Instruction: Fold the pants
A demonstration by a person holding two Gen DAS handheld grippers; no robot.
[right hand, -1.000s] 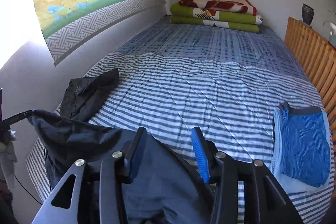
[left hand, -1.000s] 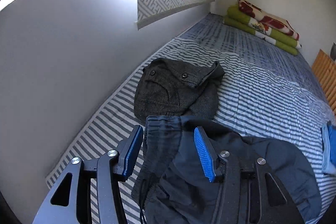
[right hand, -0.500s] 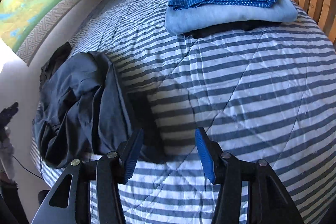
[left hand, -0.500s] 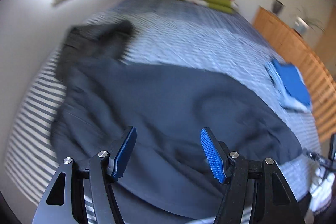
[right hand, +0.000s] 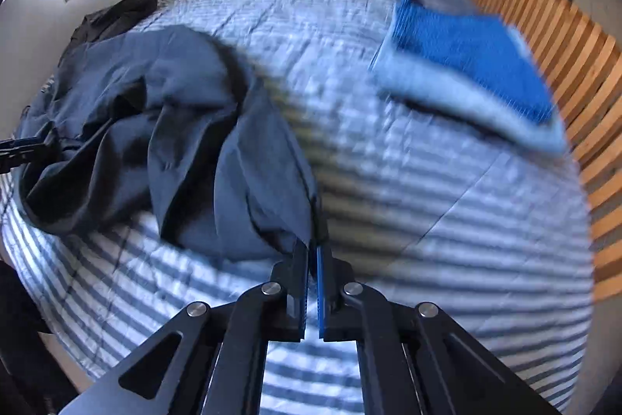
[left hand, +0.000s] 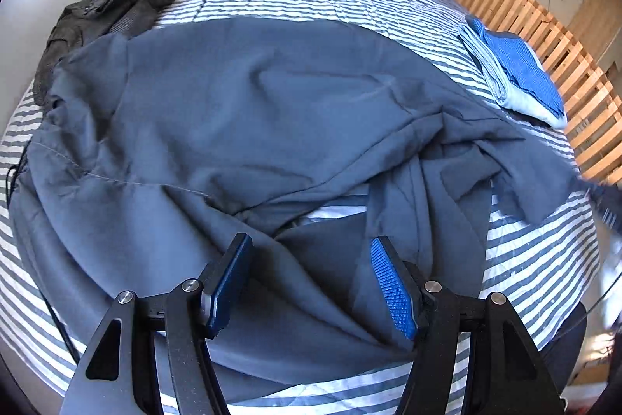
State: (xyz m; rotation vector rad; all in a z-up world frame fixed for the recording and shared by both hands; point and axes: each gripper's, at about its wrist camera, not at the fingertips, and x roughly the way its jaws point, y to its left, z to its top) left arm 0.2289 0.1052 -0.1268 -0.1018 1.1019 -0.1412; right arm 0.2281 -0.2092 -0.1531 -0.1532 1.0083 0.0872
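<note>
Pants (left hand: 248, 111) sprawl beside the folded blue stack (left hand: 517, 72); right tongs (right hand: 313, 251) just pinched their hem, left tongs (left hand: 307, 282) gape over them.

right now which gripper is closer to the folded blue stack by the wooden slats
Right, I'd judge. The right gripper, jaws just closed on a hem of the dark blue pants, has the folded blue stack just across bare bedspread. The left gripper hangs open over the pants' middle, farther away.
</note>
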